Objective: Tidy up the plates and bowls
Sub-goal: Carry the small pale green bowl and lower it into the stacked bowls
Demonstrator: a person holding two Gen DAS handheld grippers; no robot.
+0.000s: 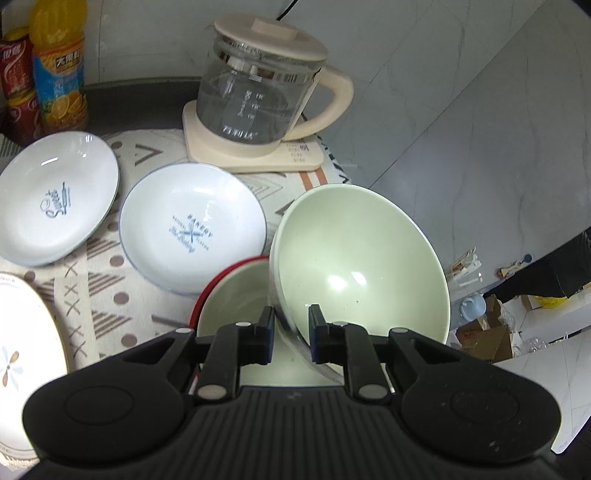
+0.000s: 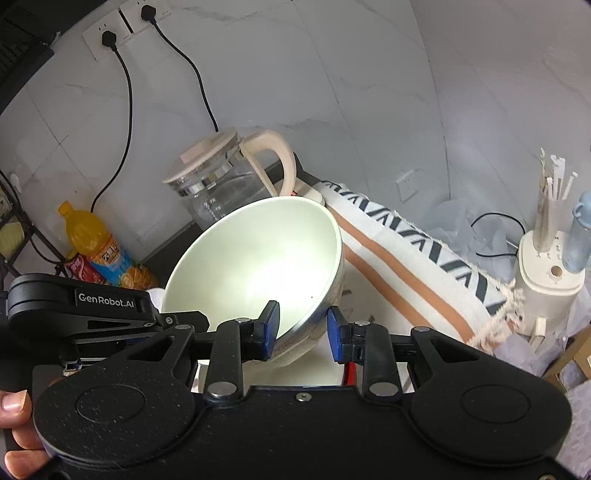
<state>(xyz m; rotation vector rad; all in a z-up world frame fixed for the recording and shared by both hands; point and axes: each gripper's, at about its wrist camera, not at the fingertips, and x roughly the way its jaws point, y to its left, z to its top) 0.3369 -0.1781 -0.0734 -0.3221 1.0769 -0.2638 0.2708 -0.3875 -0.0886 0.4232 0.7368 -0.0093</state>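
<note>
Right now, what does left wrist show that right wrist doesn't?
Left wrist only: two white plates, Sweet and Bakery, a red-rimmed bowl, and the left gripper shut on the tilted green bowl. Right wrist only: wall sockets, straw holder, right gripper straddling the rim, not visibly clamped. Both: green bowl, kettle, orange bottle.

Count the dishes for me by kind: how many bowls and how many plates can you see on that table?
Bowls: 2, the tilted pale green bowl and the red-rimmed bowl beneath it.
Plates: 3, the BAKERY plate, the rolling-pin plate and the flower plate, cut off at the frame edge.
Total: 5 dishes.
</note>
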